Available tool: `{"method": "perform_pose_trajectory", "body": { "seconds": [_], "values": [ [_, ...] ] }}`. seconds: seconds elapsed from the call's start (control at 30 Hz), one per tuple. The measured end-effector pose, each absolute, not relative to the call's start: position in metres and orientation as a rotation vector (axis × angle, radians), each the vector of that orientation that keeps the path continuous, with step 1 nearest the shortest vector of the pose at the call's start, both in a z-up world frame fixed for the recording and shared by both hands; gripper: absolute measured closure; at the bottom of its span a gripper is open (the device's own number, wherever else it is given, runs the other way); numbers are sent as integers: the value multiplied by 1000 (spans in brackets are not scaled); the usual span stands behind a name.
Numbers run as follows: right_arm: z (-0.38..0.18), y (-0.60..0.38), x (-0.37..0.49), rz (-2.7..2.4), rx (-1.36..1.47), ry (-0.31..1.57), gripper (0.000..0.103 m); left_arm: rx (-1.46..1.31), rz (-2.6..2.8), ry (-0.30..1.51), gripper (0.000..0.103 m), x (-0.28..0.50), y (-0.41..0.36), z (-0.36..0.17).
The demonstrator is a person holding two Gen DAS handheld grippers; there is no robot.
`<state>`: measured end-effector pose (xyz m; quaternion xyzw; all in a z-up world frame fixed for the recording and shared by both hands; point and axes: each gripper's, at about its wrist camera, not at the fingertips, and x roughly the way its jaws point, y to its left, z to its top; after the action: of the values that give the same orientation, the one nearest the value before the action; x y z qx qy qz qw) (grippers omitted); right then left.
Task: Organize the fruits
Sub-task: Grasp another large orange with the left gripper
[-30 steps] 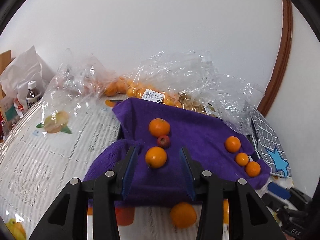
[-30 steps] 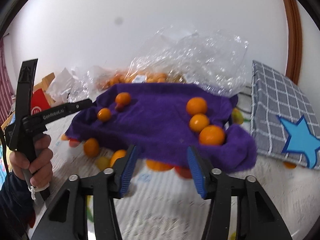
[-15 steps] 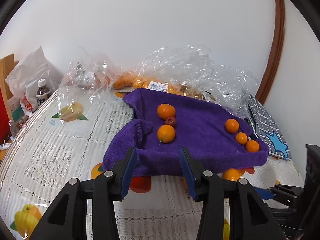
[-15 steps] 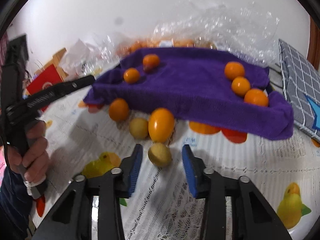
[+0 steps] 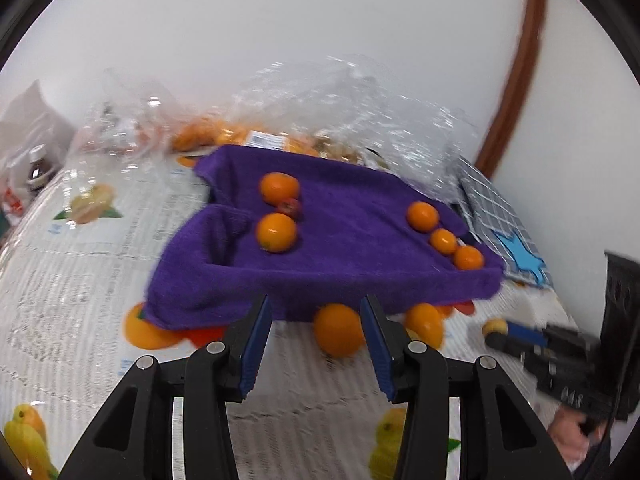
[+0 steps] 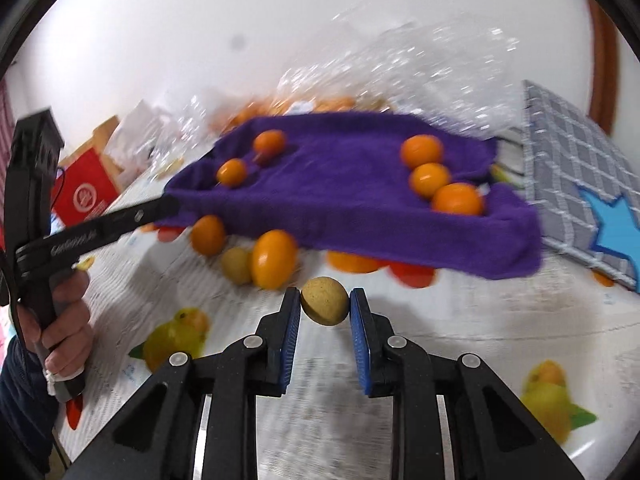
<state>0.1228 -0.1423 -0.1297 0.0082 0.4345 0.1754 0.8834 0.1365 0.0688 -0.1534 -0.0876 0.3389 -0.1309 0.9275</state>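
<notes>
Right gripper (image 6: 325,307) is clamped on a small tan-yellow round fruit (image 6: 324,301): both blue pads touch its sides, fruit sits right at the fingertips, above the printed tablecloth (image 6: 460,320). Whether it's off the cloth or resting on it, can't tell from the blur.

Left gripper (image 5: 316,332) is released, jaws wide apart, nothing between the pads. An orange (image 5: 338,330) lies on the tablecloth just beyond its fingertips, roughly centred in the gap, at the near edge of the purple towel (image 5: 360,240).

On the towel: two oranges (image 5: 279,188) and a small red fruit (image 5: 290,208) left of centre, a row of three oranges (image 5: 443,241) along the right side.

In the right wrist view, loose fruit sits on the tablecloth at the towel's near edge, just beyond the held fruit: a large oval orange (image 6: 275,259), a tan fruit (image 6: 237,266) touching its left side, another orange (image 6: 208,235) further left.

Clear plastic bags (image 5: 360,108) with more fruit at the far side. Grey checked cushion with blue star (image 6: 580,184) to the right.
</notes>
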Motion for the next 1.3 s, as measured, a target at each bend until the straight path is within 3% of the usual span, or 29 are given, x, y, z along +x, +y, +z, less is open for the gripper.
{"method": "perform_pose_trajectory", "body": {
  "seconds": [0.57,0.67,1.3],
  "values": [
    [-136,-191,120,293,114,922,78,-64,-270,847,59,166,38,-171],
    [-138,-191,122,298,121,935,78,-88,-275,865,71,168,41,-174],
    [-136,-194,119,303,131,904,78,-173,-240,676,71,139,57,-151]
  ]
}}
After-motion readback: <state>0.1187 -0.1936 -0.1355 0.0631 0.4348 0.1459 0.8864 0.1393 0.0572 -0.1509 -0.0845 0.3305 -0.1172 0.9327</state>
